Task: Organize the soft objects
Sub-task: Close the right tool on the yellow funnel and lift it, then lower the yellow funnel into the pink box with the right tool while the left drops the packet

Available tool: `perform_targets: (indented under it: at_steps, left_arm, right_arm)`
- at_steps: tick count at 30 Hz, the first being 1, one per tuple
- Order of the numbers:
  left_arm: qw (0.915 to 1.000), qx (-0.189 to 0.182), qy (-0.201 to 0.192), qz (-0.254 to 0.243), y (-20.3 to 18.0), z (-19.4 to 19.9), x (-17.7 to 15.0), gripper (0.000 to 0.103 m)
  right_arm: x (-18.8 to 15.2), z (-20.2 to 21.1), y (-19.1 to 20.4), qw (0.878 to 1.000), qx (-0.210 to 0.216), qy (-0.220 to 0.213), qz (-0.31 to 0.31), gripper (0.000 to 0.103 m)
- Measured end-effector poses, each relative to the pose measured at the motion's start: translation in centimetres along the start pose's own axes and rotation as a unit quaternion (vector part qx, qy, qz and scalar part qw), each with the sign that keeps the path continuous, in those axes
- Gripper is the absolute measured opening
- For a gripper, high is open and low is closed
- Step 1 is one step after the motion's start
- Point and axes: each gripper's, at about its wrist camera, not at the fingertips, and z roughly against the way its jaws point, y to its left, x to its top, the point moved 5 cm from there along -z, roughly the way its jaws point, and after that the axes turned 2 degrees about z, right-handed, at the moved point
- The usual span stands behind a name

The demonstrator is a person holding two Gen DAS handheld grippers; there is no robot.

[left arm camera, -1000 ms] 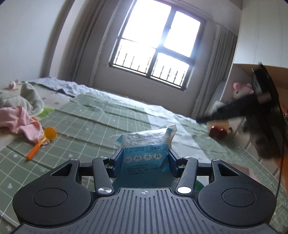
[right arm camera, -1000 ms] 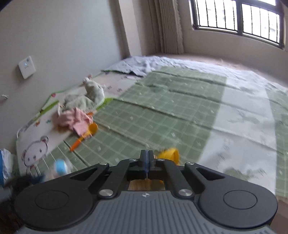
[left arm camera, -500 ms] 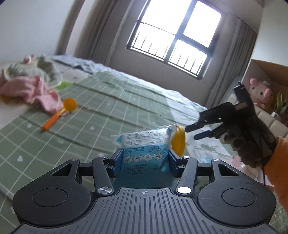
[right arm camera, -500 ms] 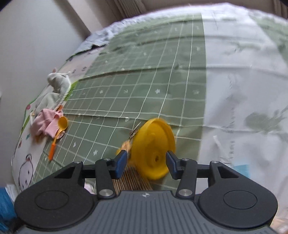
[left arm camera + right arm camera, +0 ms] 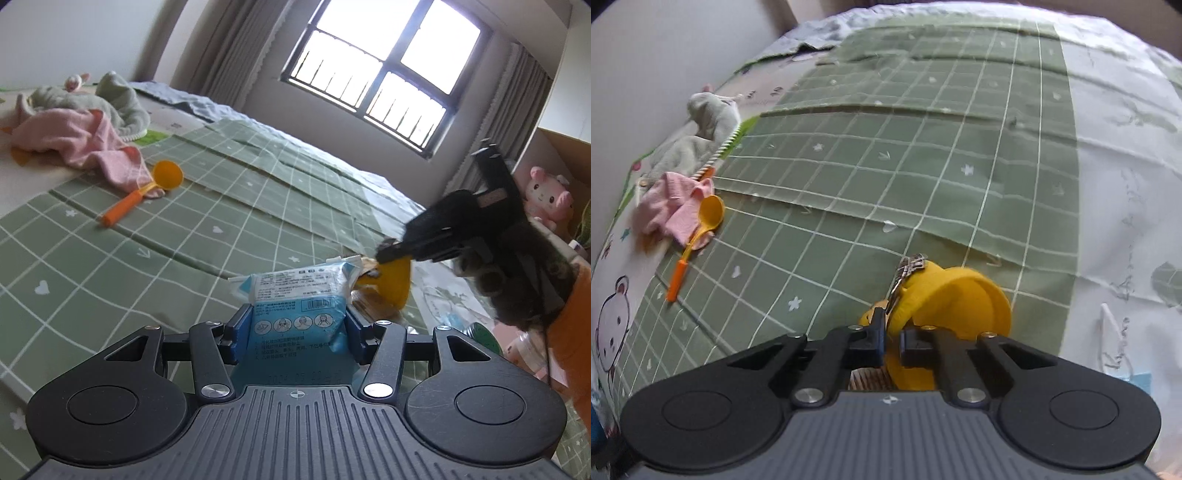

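While the left wrist view looks along the bed point(image 5: 258, 206), the left gripper point(image 5: 291, 328) has its blue pads pressed on both sides of a blue packet point(image 5: 295, 306), which stands upright between them, gripped low so that its printed face and crimped top stay clear. Beyond the packet, towards the bed's right edge, the right gripper point(image 5: 391, 253) comes down on a yellow toy point(image 5: 395, 284), held by a gloved hand point(image 5: 517, 280) with an orange sleeve. A pink cloth point(image 5: 77, 144), a grey plush point(image 5: 92, 103) and an orange spoon point(image 5: 147, 190) lie together near the left edge, well apart from both grippers; that heap looks like the gathering spot for the soft things. In the right wrist view, the right gripper point(image 5: 893, 341) has its fingers drawn almost together, pinching a thin yellow part of the toy point(image 5: 945, 306); blur makes it hard to say whether this is a rim or a strap. The pinch on a narrow edge probably suits a floppy thing that a wide grasp would only squash. The cloth point(image 5: 672, 206) and spoon point(image 5: 701, 232) lie by the left edge.
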Motion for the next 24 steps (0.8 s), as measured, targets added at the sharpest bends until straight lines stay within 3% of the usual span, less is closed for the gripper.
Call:
perform_targets:
  at_steps: [3, 6, 10, 14, 17, 21, 24]
  left_arm:
    - [0.9997, 0.007, -0.013, -0.018, -2.1, 0.7, 1.2, 0.056]
    - [0.9983, -0.013, -0.025, -0.052, -6.6, 1.2, 2.2, 0.056]
    - [0.9914, -0.072, -0.029, -0.105, -15.5, 0.4, 2.4, 0.057]
    - [0.978, -0.153, -0.016, -0.14, -25.9, -2.2, 1.6, 0.057]
    - [0.9652, -0.218, 0.006, -0.145, -33.9, -5.0, 1.0, 0.057]
    - [0.9488, -0.285, 0.064, -0.12, -42.7, -9.4, -0.6, 0.058]
    - [0.941, -0.275, 0.138, -0.141, -47.1, -14.2, -4.1, 0.059]
  right_arm:
    - [-0.3, 5.3, -0.6, 0.999, 0.013, -0.04, 0.017, 0.007]
    - [-1.1, 12.7, -2.8, 0.995, 0.029, -0.093, 0.017, 0.007]
    - [-4.3, 23.1, -7.6, 0.986, 0.012, -0.165, 0.022, 0.007]
    - [-8.8, 30.9, -14.5, 0.976, -0.026, -0.218, -0.002, 0.007]
    - [-12.9, 33.2, -20.9, 0.969, -0.043, -0.237, -0.049, 0.007]
    - [-18.4, 31.0, -28.8, 0.969, -0.056, -0.22, -0.093, 0.009]
    - [-22.2, 28.5, -32.6, 0.969, -0.129, -0.183, -0.102, 0.015]
